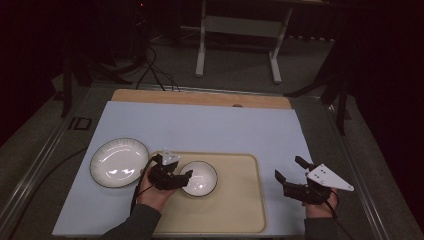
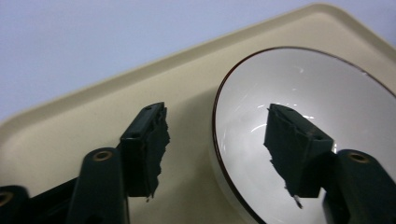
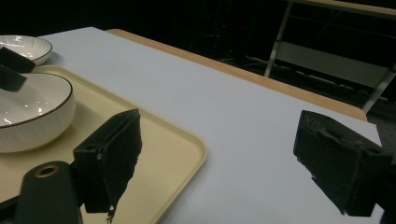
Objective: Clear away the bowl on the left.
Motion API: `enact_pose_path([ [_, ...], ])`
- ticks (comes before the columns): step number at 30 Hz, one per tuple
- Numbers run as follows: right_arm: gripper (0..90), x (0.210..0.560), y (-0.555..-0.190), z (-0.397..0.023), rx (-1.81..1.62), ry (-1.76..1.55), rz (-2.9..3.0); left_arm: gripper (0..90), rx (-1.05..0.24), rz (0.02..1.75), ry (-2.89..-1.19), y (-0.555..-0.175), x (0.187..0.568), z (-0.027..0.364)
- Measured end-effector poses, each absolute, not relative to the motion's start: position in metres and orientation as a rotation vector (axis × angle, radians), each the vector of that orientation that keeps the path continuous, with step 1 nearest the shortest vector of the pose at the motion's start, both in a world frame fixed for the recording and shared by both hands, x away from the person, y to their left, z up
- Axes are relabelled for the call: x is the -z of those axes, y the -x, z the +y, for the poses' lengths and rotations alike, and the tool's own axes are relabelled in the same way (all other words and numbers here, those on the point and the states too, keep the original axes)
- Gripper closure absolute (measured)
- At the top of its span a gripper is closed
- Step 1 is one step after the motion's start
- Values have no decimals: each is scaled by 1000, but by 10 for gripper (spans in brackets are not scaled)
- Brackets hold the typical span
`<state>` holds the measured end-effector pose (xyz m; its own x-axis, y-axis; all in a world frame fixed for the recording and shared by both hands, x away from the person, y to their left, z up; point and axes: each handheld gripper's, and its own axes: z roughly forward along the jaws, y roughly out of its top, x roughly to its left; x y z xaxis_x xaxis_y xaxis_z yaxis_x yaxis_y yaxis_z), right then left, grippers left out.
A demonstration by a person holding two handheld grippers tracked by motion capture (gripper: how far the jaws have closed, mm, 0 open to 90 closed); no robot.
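- Small white glazed bowl with a dark rim (image 1: pixel 199 178) sits on the left half of the flat beige plastic tray (image 1: pixel 240 200), which lies along the near edge of the tabletop (image 1: pixel 210 125), roughly mid-width.
- Left tool (image 1: pixel 189 175): jaws spread wide and straddling the bowl's left rim. In the left gripper view one pad (image 2: pixel 292 144) hangs inside the bowl (image 2: pixel 327 93), the other (image 2: pixel 147 144) outside over the tray (image 2: pixel 93 121). Neither pad presses on the wall, so nothing is held.
- Key relation: the rim runs between the left tool's two jaws, and the bowl's body lies to the right of that tool, toward the tray's middle. Closing there would pinch the wall; pulling back toward the near edge would clear it.
- Right tool (image 1: pixel 287 176): jaws wide apart and empty, over bare tabletop near the near-right corner, off the tray's right edge. Its own view shows the pads (image 3: pixel 116 149) with only tabletop and the tray corner (image 3: pixel 187 149) between them.
- The left tool is at the bowl; the right tool is well apart from it, with the tray's empty right half between them.
- Larger white ribbed plate with a dark rim (image 1: pixel 119 162) sits on the tabletop just left of the tray, untouched.
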<state>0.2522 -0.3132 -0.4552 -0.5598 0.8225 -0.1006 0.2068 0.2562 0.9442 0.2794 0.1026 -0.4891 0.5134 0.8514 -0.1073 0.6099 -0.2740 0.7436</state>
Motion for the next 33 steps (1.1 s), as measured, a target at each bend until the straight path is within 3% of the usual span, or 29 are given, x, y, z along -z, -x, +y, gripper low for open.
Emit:
enact_pose_path([
  [18, 148, 455, -252, -315, -1317, -940, 1920, 346, -558, 1105, -1900, -262, 452, 138],
  [33, 148, 454, -252, -316, -1325, -949, 1915, 344, -662, 1197, -1774, -253, 437, 192],
])
